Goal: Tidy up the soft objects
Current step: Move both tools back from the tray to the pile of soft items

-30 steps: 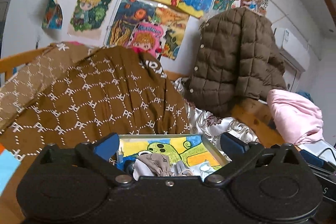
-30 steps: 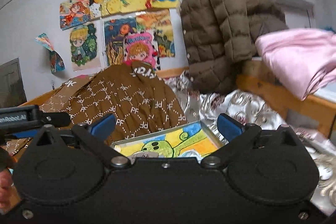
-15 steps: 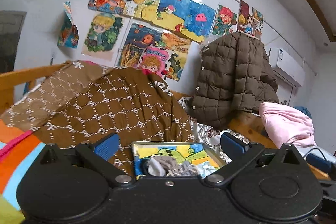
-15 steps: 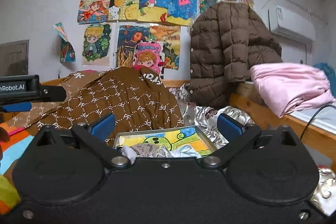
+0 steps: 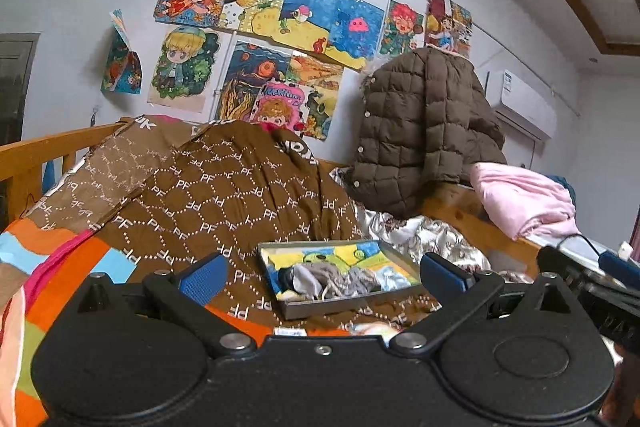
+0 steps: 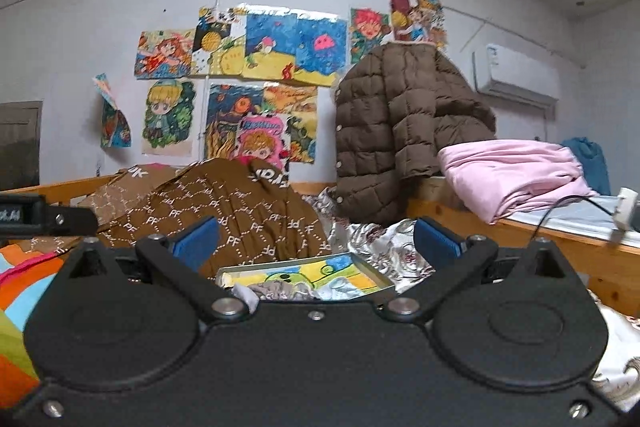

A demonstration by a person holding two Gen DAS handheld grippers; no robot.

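A shallow grey tray (image 5: 320, 303) with a colourful cartoon lining lies on the bed. Rolled socks (image 5: 332, 277) in grey, white and dark blue sit in its near end. My left gripper (image 5: 322, 273) is open and empty, pulled back from the tray with the tray between its blue fingertips. In the right wrist view the tray (image 6: 380, 277) and socks (image 6: 280, 290) lie low between the fingers. My right gripper (image 6: 316, 237) is open and empty, above and behind the tray.
A brown patterned quilt (image 5: 224, 187) is heaped behind the tray. A brown puffer jacket (image 5: 420, 135) hangs on the wooden bed frame (image 6: 560, 251). Pink folded cloth (image 6: 508, 171) lies on the right. A silver floral cloth (image 6: 384, 243) and a striped blanket (image 5: 60, 267) cover the bed.
Both grippers have drawn back and up from the tray. The tray now looks smaller and farther, and more of the striped blanket and room shows.
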